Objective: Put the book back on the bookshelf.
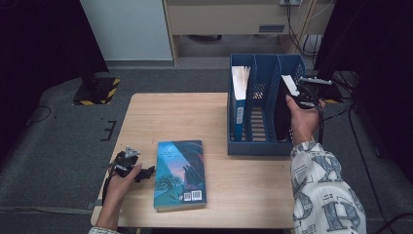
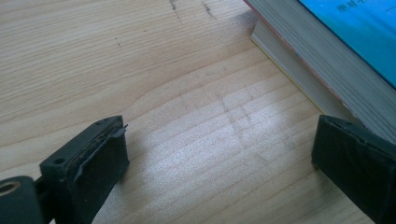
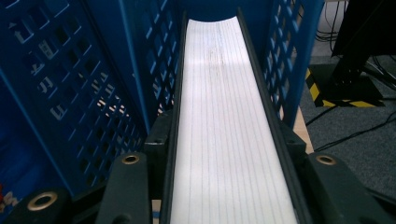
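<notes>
My right gripper (image 1: 306, 95) is clamped on a black book (image 1: 281, 109), one jaw on each cover, with the white page edge (image 3: 224, 121) running straight out ahead of me between the jaws. The book stands on edge in the rightmost slot of the blue rack (image 1: 258, 146), and the slot's perforated walls rise close on both sides of my jaws. Two slots over to my left, another book (image 1: 239, 105) with a blue spine stands upright in the leftmost slot. The middle slot lies between the two.

My left gripper (image 1: 127, 163) rests low over the table (image 1: 175, 112) near its front left corner, jaws wide apart with nothing but bare wood between them. Just beyond my right-hand jaw lies the teal book (image 1: 179, 173), flat on the table, cover up; in the left gripper view its page block (image 2: 322, 60) runs along the upper right, close to that jaw, though I cannot tell whether they touch. The rack and my right gripper are well apart from this one, across the table.
</notes>
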